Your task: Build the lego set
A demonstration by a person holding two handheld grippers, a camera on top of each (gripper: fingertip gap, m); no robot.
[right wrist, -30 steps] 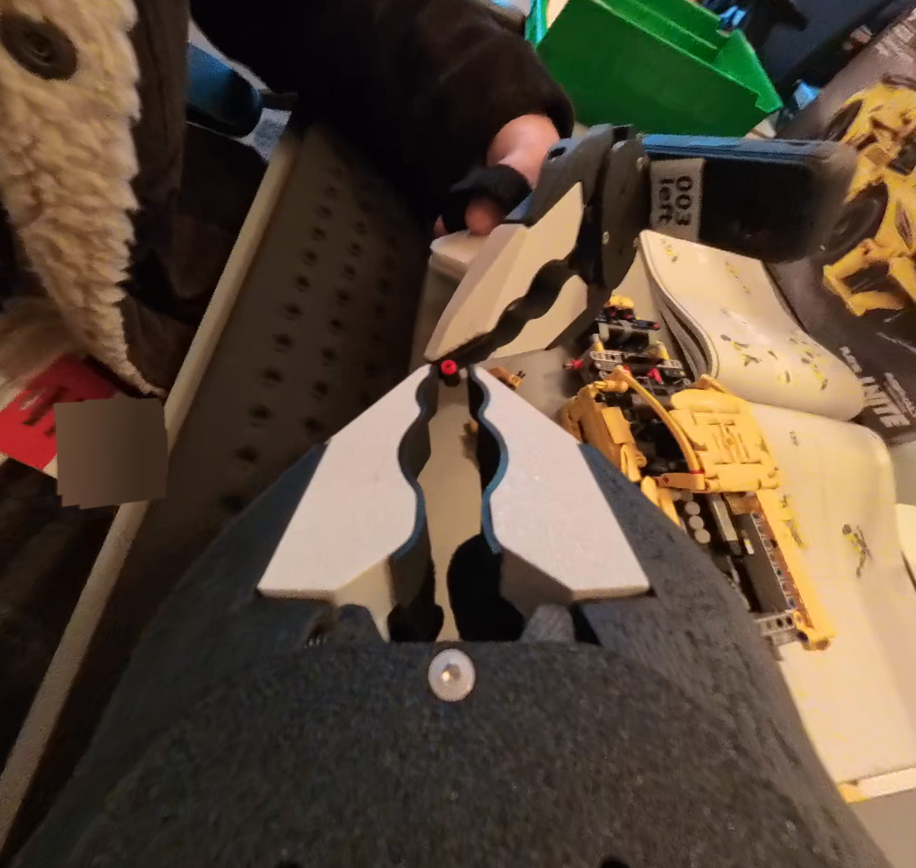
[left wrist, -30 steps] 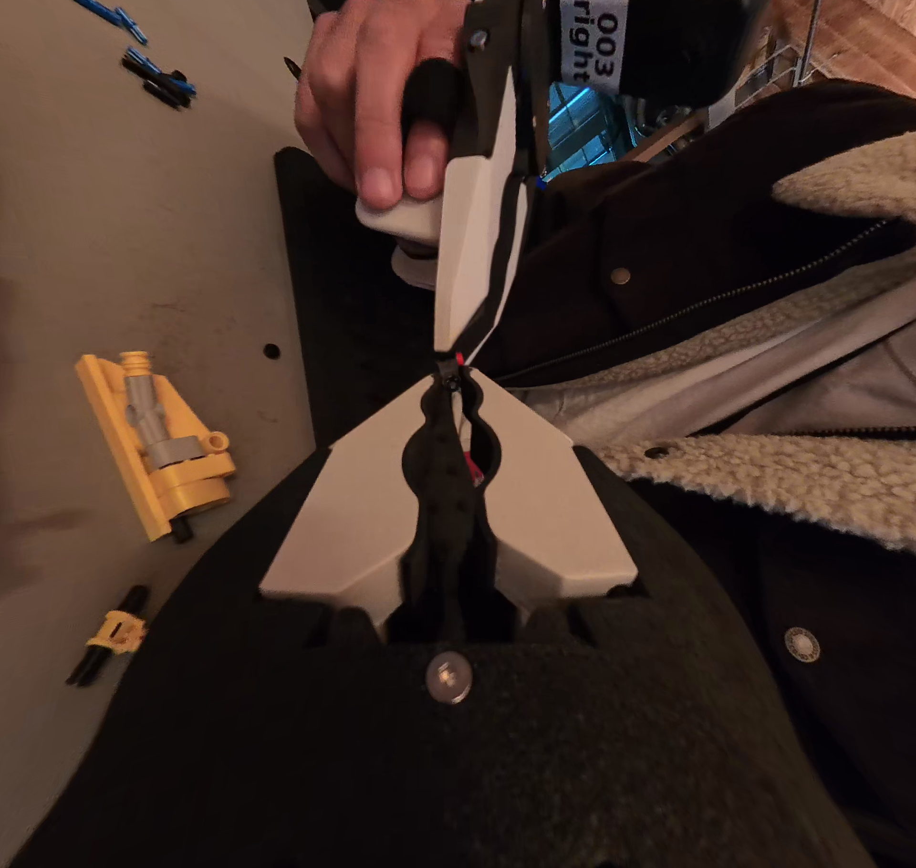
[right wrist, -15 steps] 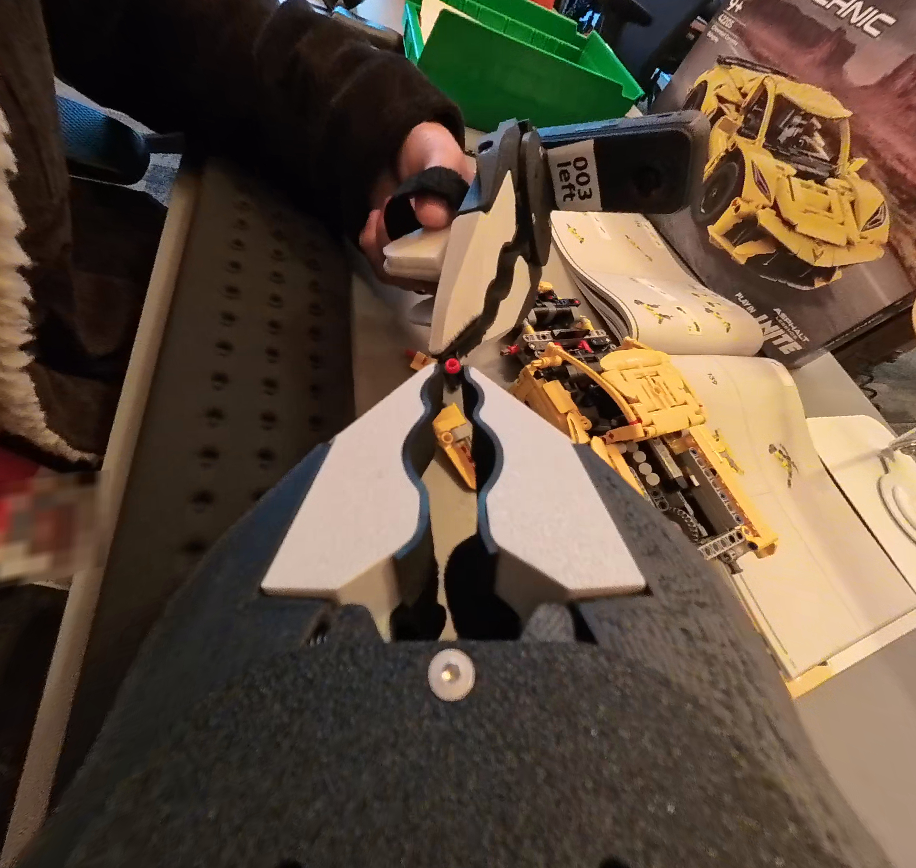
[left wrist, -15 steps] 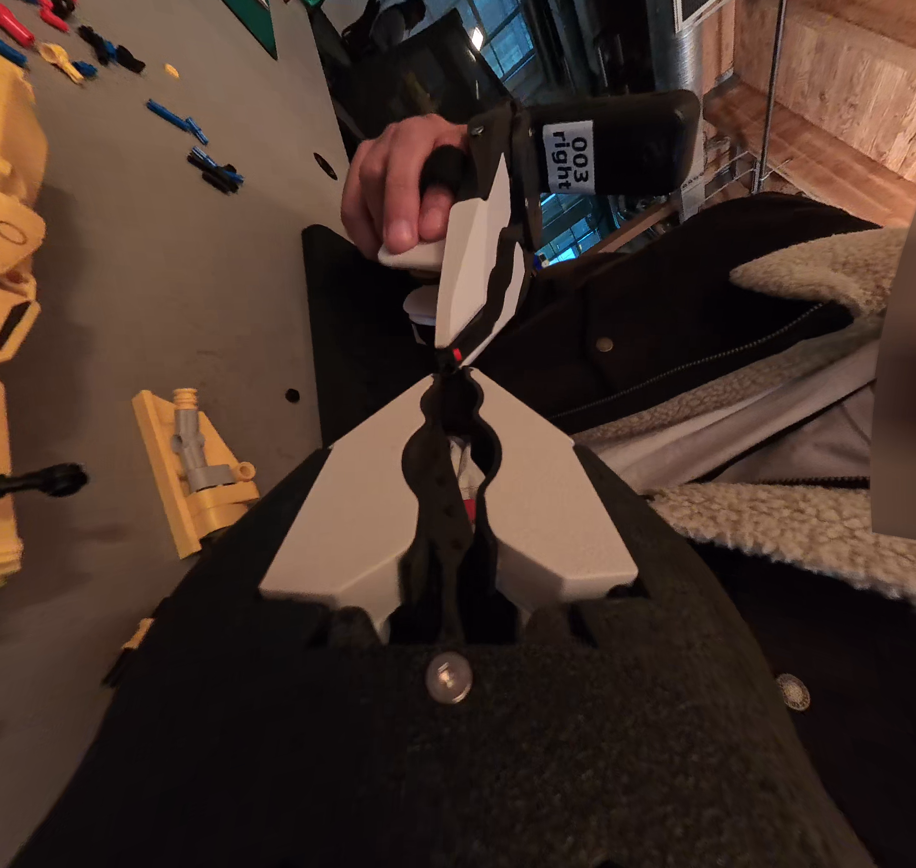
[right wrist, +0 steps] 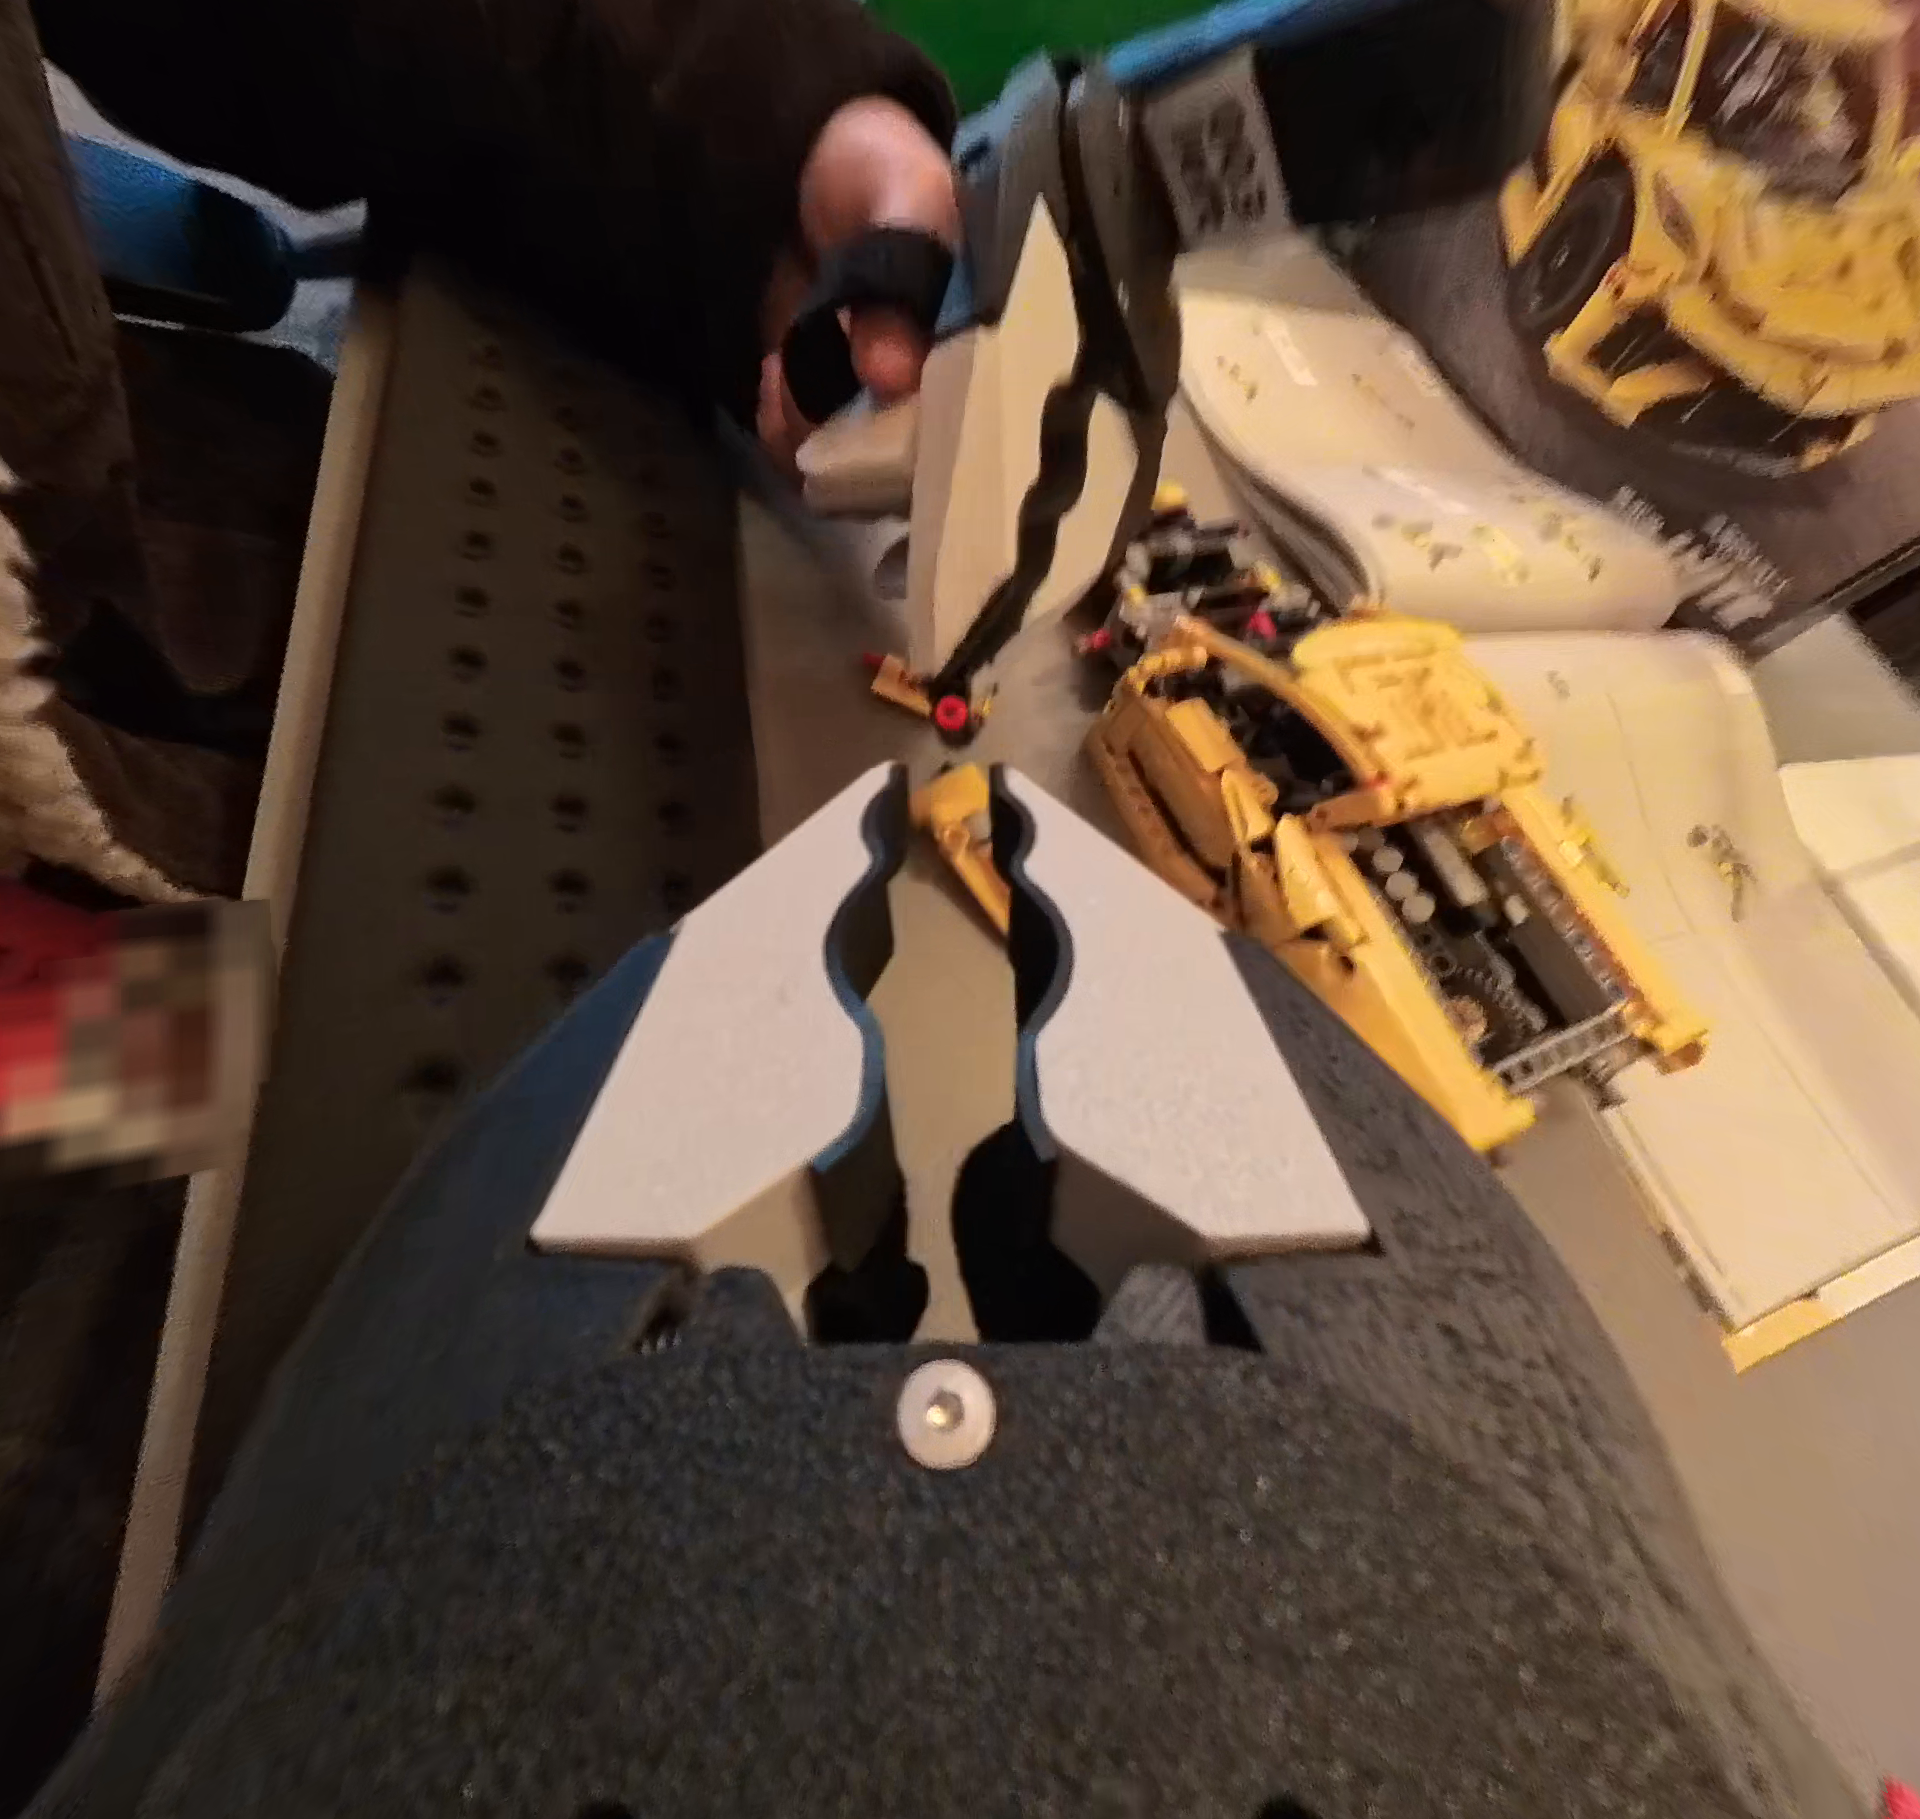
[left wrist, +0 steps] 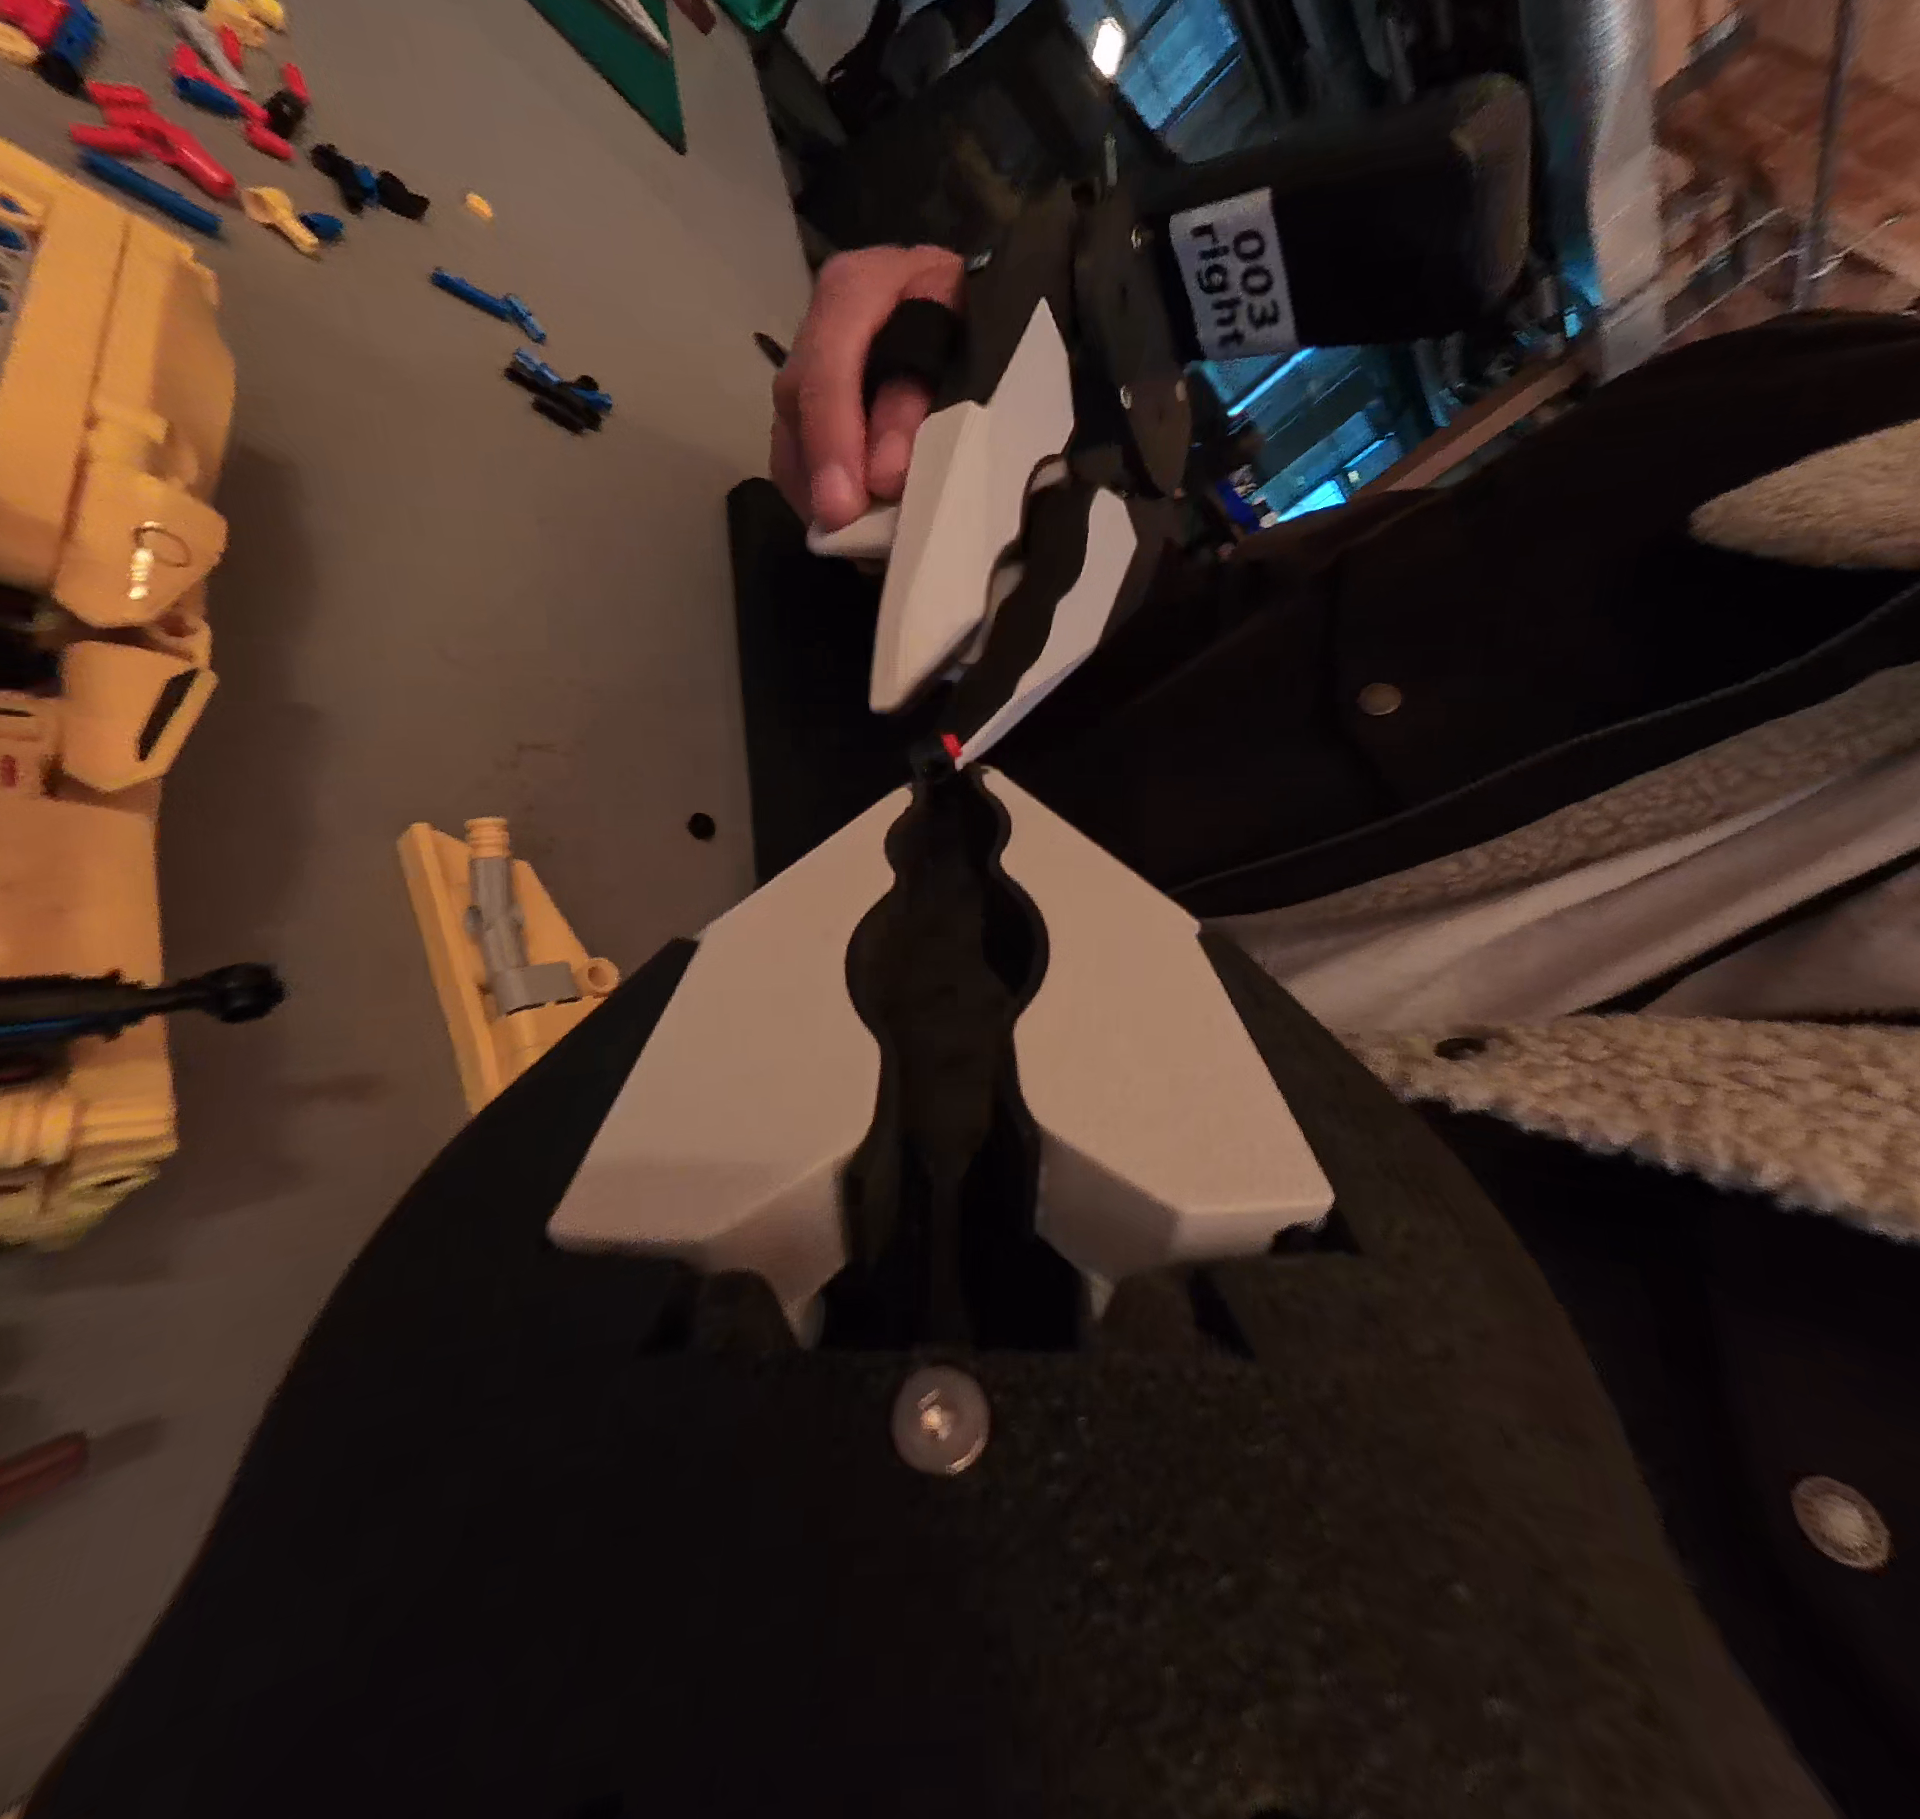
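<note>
Small red-and-black piece (right wrist: 951, 711) sits pinched at the tip of the left gripper (right wrist: 961, 694), fingers closed on it. Right gripper (right wrist: 948, 782) is just below it, tip to tip, fingers slightly apart w/ nothing between. Yellow car build (right wrist: 1351, 834) lies right of both, on the desk (left wrist: 499, 522). Yellow sub-assembly (left wrist: 499, 948) left of the left gripper.

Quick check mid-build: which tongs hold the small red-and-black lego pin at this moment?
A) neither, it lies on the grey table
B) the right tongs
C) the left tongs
C: the small red-and-black lego pin is pinched at the tips of the left tongs, while the right tongs stand open just short of it, with nothing between their fingers.
</note>
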